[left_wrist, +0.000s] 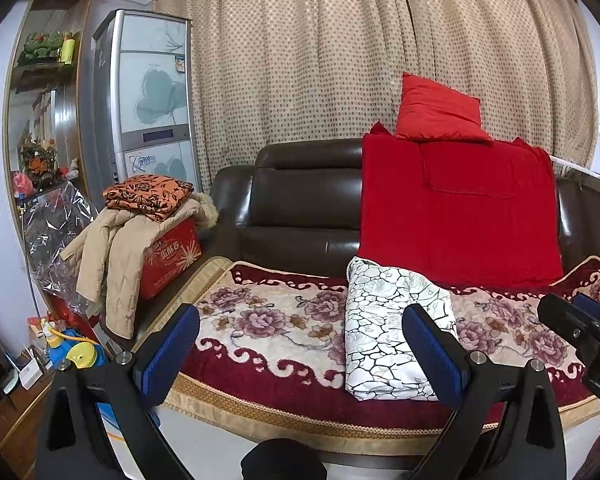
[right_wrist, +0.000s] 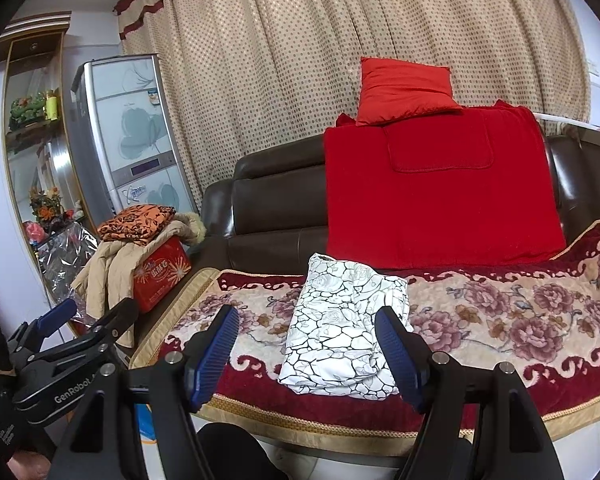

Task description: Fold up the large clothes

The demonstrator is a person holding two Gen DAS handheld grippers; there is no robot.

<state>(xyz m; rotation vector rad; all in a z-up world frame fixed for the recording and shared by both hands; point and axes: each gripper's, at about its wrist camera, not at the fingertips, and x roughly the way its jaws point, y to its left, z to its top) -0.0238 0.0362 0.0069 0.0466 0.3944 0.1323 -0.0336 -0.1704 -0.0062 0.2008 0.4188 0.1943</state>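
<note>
Already folded, white patterned cloth (right_wrist: 340,328) lies at 12 o'clock; left gripper (left_wrist: 300,352) and right gripper (right_wrist: 312,356) released, empty. Careless regrasp risks unfolding.

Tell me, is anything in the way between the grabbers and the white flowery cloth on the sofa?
Nothing visible. The folded white cloth lies alone on the flowered sofa cover, and both the left gripper and right gripper are open with bare cover in front.

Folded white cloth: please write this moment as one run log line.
folded white cloth on sofa cover | left gripper open | right gripper open | nothing held
</note>
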